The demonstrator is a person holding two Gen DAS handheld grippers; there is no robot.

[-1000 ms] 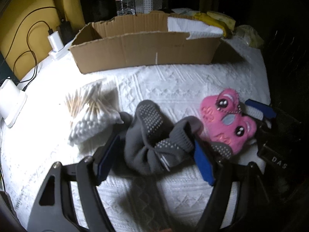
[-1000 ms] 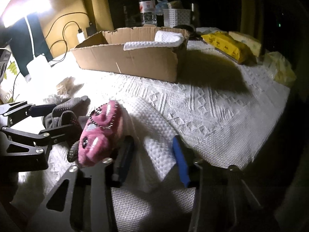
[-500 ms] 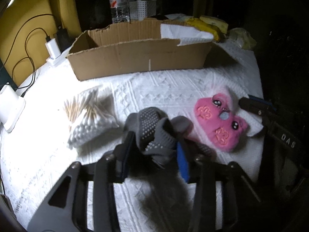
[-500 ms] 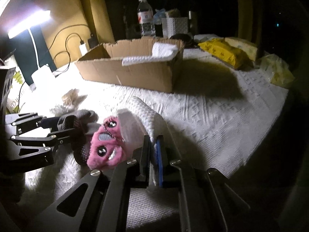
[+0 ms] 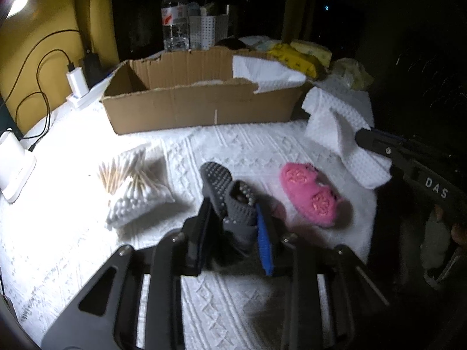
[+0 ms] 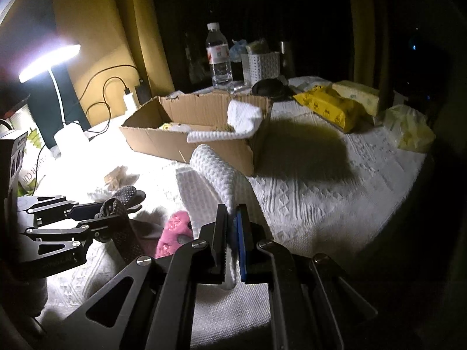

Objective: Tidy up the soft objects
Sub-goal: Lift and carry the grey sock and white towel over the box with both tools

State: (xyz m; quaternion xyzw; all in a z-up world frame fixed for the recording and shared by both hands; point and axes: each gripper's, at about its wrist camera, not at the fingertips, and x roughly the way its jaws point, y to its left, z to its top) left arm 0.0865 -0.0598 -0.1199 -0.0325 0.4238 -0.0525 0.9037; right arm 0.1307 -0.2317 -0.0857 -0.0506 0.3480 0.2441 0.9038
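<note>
My left gripper (image 5: 232, 207) has its jaws closing tight on a grey dotted sock (image 5: 217, 178), which hangs lifted above the white knitted cover (image 5: 233, 145). Just right of it a pink plush toy (image 5: 309, 195) lies face down on the cover. In the right wrist view my right gripper (image 6: 232, 210) is shut on a white waffle towel (image 6: 216, 175), which rises in a fold ahead of the fingers. The same towel (image 5: 329, 122) shows at the right of the left wrist view. A cardboard box (image 5: 189, 108) with another white towel (image 5: 262, 73) inside stands behind.
A bag of cotton swabs (image 5: 131, 186) lies left of the sock. A charger with cables (image 5: 76, 83) sits at the far left. Behind the box stand a water bottle (image 5: 175, 20) and a white basket (image 6: 259, 64). Yellow packs (image 6: 335, 108) lie at the back right.
Both grippers shut: the left on the grey sock, the right on the white towel. Both rose, lifting them. The pink toy slid off the towel and flipped face down.
</note>
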